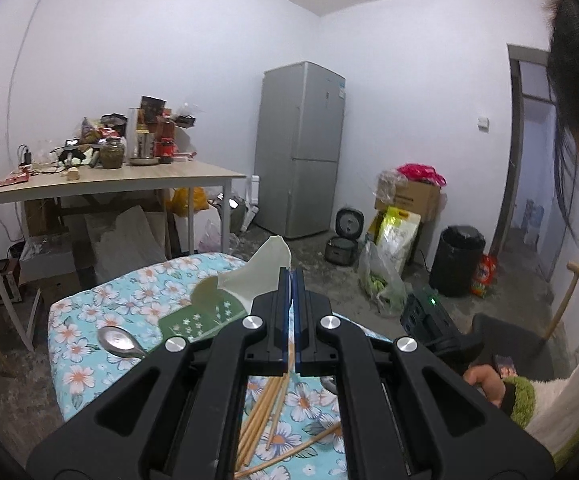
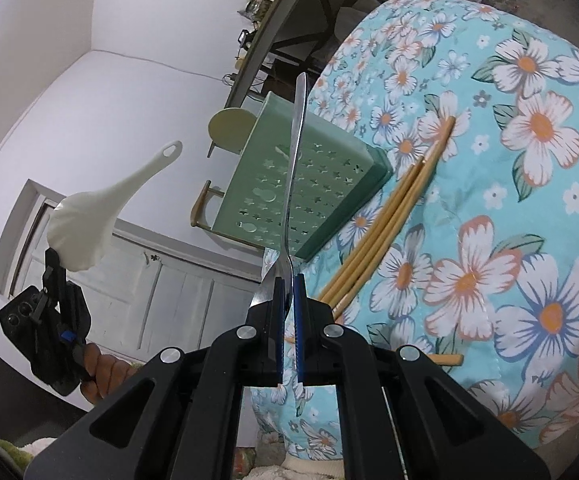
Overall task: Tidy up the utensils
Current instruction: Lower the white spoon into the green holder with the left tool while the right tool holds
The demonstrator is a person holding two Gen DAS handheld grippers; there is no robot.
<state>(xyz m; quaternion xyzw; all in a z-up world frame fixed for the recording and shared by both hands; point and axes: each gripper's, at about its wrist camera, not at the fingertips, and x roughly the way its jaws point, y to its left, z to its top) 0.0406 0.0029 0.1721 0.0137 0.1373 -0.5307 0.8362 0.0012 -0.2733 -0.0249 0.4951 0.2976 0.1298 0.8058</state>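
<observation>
White spoon [image 2: 85,224] pinched in left claw [image 2: 55,264]; metal spoon [image 2: 295,168] in right claw [image 2: 289,280].

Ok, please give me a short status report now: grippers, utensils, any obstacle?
Left gripper shut on white rice paddle, lifted. Right gripper shut on metal spoon. Green holder lying on floral cloth, chopsticks beside. Nothing blocking.
</observation>
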